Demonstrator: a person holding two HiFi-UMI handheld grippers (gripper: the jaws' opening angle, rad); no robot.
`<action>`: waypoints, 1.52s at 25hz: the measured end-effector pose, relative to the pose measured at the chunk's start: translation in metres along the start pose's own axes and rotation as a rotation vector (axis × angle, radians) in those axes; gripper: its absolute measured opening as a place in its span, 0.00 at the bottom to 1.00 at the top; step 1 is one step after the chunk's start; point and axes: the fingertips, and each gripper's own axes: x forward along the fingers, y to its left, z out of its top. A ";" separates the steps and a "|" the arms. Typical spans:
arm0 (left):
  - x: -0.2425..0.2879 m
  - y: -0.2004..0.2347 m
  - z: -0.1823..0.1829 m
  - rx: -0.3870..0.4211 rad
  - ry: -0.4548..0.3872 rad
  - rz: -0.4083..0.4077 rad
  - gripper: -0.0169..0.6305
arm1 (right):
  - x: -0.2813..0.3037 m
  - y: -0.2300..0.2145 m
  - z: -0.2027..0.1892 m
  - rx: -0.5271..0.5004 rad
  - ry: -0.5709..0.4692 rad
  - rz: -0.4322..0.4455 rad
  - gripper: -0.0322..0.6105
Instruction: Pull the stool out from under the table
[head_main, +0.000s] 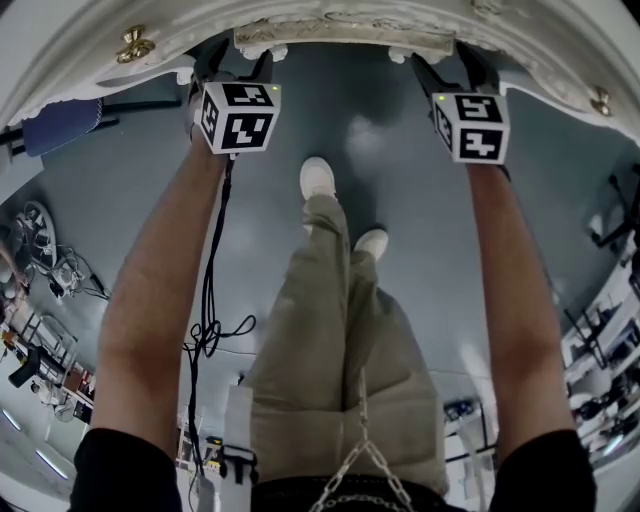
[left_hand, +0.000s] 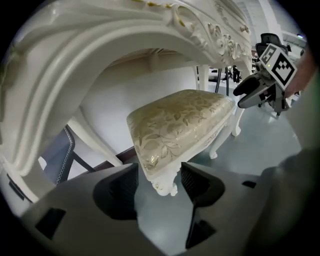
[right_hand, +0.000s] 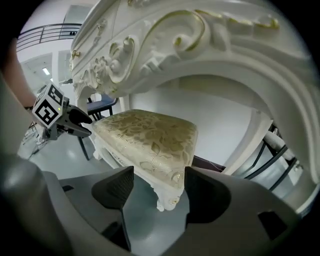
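The stool (left_hand: 180, 122) has a cream and gold floral cushion and carved white legs. It stands under the ornate white table (left_hand: 100, 45), and in the head view only its front rail (head_main: 345, 40) shows below the table edge (head_main: 560, 60). My left gripper (left_hand: 157, 185) is at the stool's left front corner; that corner and its leg sit between the jaws with slim gaps on both sides. My right gripper (right_hand: 152, 192) is at the other front corner (right_hand: 172, 175), jaws wide, pads not pressing. In the head view both grippers (head_main: 235, 75) (head_main: 450, 80) reach toward the rail.
The person's legs and white shoes (head_main: 318, 178) stand on the grey floor (head_main: 400, 150) just behind the stool. A blue chair (head_main: 60, 125) is at the left beside the table. A black cable (head_main: 210, 300) hangs along the left arm. Shelves and clutter line both sides.
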 end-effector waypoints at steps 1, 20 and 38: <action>0.002 -0.001 0.000 0.002 0.012 -0.010 0.41 | 0.003 -0.002 -0.002 -0.003 0.013 -0.003 0.50; 0.012 0.012 0.009 0.031 0.066 -0.027 0.41 | 0.028 -0.005 0.005 -0.008 0.082 -0.030 0.51; 0.003 -0.005 -0.038 -0.025 0.162 -0.038 0.38 | 0.019 0.032 -0.027 0.007 0.161 0.022 0.49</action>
